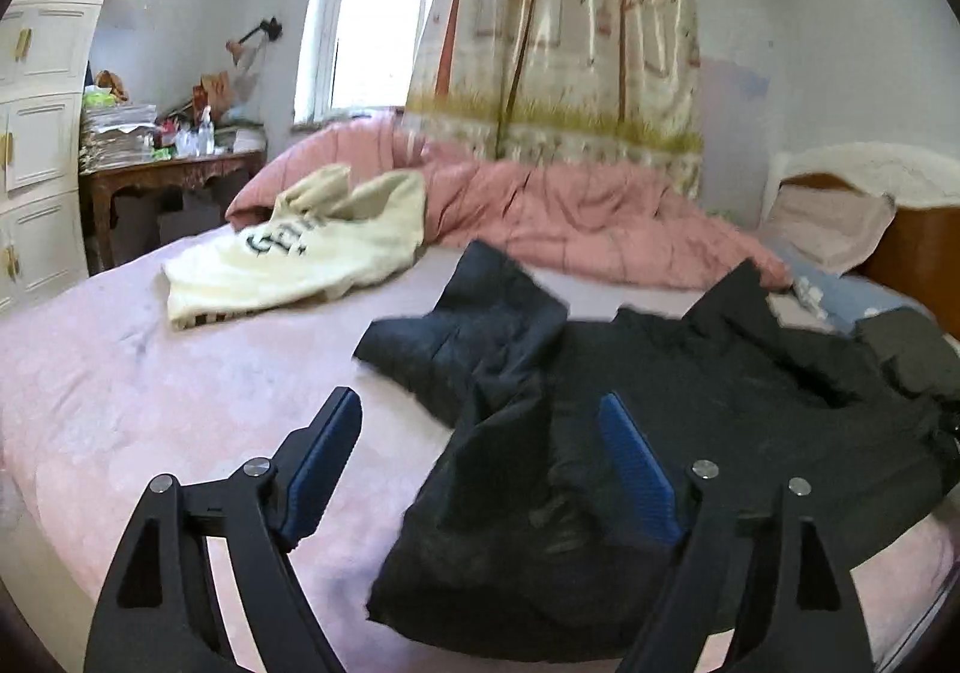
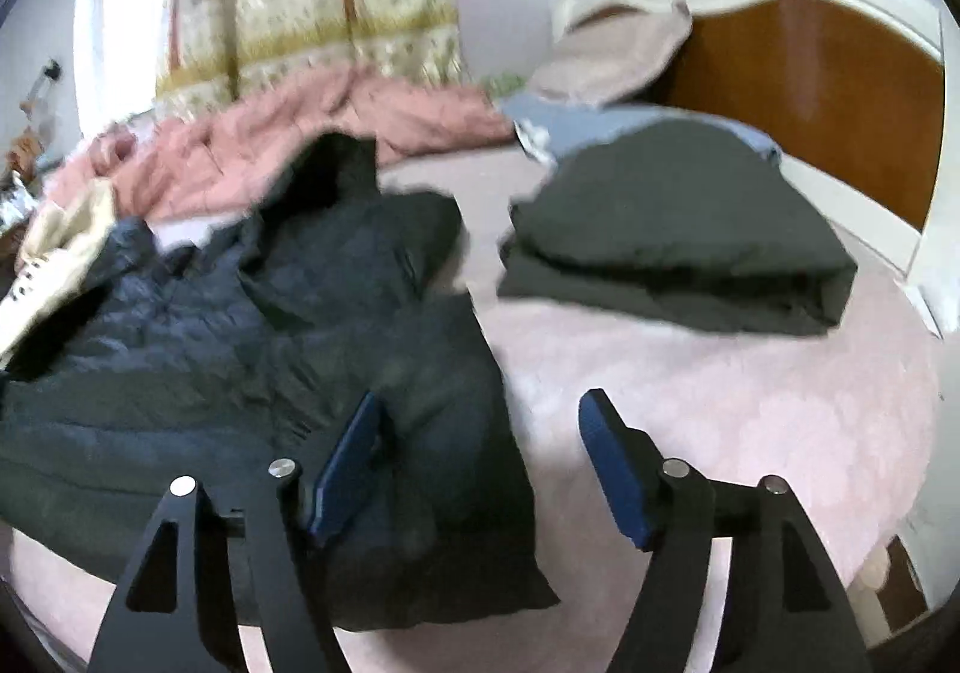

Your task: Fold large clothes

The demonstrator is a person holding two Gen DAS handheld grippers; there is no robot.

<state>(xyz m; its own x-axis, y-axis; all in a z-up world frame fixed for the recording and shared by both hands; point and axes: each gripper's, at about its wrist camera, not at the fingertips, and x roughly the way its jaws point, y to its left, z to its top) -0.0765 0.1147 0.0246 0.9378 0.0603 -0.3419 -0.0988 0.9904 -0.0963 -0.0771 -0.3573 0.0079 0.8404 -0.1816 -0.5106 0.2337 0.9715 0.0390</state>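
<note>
A black quilted jacket [image 1: 720,403] lies crumpled on the pink bed sheet [image 1: 150,403], one sleeve flopped toward the back. My left gripper [image 1: 480,403] hovers open above the jacket's near left part, with nothing between its blue pads. In the right wrist view the same jacket [image 2: 210,343] fills the left half. My right gripper [image 2: 480,400] stands open over the jacket's right edge and the bare sheet [image 2: 720,403], its pads touching nothing.
A folded dark grey garment [image 2: 672,235] sits near the wooden headboard [image 2: 810,91]. A cream sweatshirt with dark lettering [image 1: 300,259] lies at the back left. A bunched pink quilt [image 1: 570,217] runs along the far side. A cluttered desk [image 1: 174,163] and a white cabinet [image 1: 36,133] stand to the left.
</note>
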